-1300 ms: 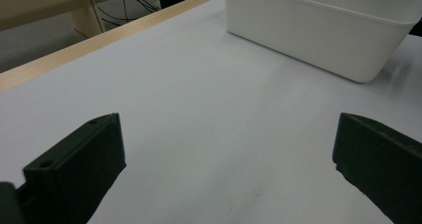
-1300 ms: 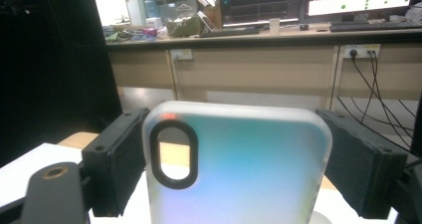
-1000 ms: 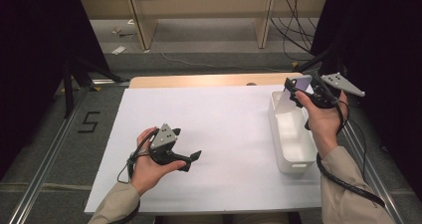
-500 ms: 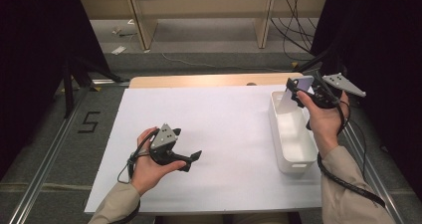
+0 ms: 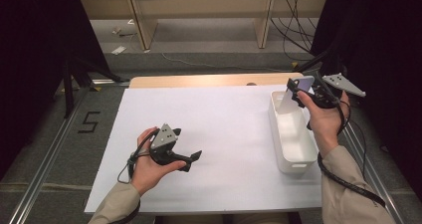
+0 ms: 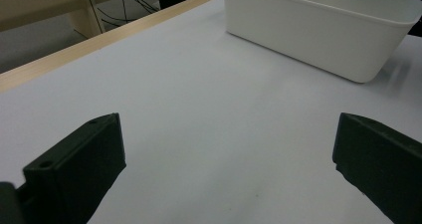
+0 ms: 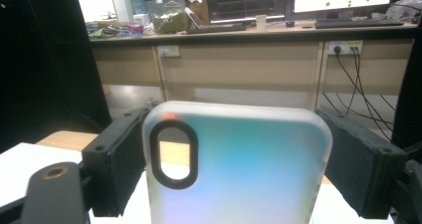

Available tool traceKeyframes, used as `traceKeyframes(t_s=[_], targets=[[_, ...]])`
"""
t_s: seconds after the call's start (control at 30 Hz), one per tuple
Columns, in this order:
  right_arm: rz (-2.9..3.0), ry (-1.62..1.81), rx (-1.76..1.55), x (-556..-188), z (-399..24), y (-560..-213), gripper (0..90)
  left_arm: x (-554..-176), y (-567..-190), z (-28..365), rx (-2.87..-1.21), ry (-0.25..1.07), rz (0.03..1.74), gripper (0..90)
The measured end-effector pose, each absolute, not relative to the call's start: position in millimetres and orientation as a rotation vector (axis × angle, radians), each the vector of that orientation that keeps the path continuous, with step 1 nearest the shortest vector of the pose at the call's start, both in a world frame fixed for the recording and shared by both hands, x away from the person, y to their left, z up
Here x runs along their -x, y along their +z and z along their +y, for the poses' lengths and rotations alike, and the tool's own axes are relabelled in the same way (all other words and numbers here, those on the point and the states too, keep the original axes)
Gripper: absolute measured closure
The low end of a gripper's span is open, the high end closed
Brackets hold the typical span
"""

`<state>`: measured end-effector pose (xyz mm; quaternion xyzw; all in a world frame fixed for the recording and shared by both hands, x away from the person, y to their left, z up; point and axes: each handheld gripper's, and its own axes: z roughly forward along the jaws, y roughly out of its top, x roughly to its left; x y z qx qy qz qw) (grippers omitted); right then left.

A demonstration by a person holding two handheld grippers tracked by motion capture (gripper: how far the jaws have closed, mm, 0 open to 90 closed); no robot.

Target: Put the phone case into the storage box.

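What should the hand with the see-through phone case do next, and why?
Probably lower it into the long white plastic bin. The right gripper grips the frosted, translucent phone case by its two side edges and holds it above the bin's far end, so a short drop would put it inside. The left gripper rests open over the white table cover, holding nothing.

Bin [image 5: 293, 134] at table [image 5: 224, 129] right; phone case [image 5: 293, 95] above bin's far end
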<state>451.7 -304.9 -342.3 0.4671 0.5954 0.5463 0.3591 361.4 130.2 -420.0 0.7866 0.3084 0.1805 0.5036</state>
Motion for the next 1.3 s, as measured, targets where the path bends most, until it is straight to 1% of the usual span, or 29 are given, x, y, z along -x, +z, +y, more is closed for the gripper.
traceKeyframes(t_s=[1.3], targets=[[1.558, 1.374, -1.205, -465.6, -307.2, -348.5, 18.1, -362.0, -421.4, 129.0, -1.903, 0.430, 0.742, 0.0]])
